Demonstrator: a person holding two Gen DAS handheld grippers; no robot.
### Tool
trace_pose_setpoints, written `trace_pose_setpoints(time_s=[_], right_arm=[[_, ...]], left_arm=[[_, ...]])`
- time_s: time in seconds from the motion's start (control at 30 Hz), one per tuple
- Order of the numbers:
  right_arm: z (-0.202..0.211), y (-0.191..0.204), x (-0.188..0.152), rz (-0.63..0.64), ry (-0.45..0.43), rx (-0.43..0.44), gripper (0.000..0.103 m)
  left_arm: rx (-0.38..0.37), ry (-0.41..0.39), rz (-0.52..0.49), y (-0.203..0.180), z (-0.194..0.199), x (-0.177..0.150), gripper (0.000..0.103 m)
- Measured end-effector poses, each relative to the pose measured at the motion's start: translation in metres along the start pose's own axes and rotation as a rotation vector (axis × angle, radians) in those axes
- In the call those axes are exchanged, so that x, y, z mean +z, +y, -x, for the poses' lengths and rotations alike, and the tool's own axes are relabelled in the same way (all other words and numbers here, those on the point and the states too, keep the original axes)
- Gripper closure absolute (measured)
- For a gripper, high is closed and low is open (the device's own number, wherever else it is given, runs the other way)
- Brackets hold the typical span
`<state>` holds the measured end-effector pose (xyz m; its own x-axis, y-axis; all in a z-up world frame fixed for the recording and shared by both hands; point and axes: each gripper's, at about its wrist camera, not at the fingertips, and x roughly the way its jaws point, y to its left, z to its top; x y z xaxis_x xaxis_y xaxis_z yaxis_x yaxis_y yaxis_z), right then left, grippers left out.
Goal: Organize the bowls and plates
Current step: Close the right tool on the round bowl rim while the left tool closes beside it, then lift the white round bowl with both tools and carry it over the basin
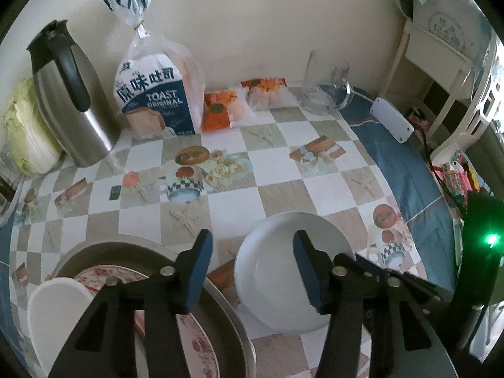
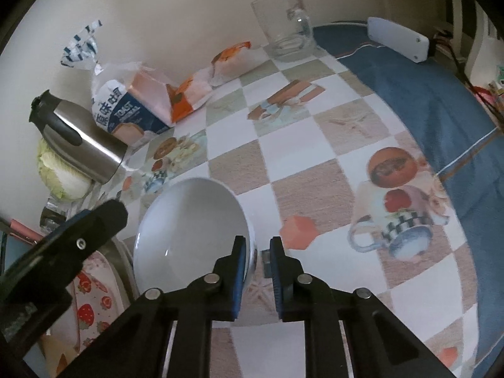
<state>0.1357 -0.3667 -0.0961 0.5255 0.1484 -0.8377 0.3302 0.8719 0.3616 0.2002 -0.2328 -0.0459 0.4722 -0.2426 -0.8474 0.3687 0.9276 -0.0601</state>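
Note:
A white bowl stands on the checked tablecloth, just right of a round metal tray. The tray holds a plate with a red fruit-and-flower pattern and a smaller white dish. My right gripper is shut on the bowl's right rim, one finger inside the bowl and one outside. My left gripper is open and straddles the bowl's left rim. Its right finger is inside the bowl and its left finger hangs over the gap by the tray, clear of the rim.
Along the wall stand a steel thermos jug, a bag of toast bread, orange snack packets and a glass mug. A cabbage lies far left. A white box sits near the table's right edge.

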Motion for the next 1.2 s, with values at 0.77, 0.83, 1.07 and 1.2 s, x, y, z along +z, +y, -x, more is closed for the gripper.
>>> trace_pose_setpoints(time_s=[0.77, 0.83, 1.07, 1.2], right_arm=[[0.005, -0.032, 0.004, -0.065, 0.006, 0.007, 0.086], [0.003, -0.031, 0.003, -0.063, 0.012, 0.008, 0.086], [-0.006, -0.025, 0.000, -0.052, 0.034, 0.010, 0.086], [-0.008, -0.021, 0.000, -0.039, 0.043, 0.022, 0.086]], left_arm=[[-0.070, 0.135, 0.004, -0.019, -0.049, -0.023, 0.081], [-0.072, 0.133, 0.006, -0.018, -0.051, -0.024, 0.082], [-0.105, 0.135, 0.029, -0.014, -0.058, -0.026, 0.082], [-0.107, 0.140, 0.030, -0.014, -0.063, -0.029, 0.083]])
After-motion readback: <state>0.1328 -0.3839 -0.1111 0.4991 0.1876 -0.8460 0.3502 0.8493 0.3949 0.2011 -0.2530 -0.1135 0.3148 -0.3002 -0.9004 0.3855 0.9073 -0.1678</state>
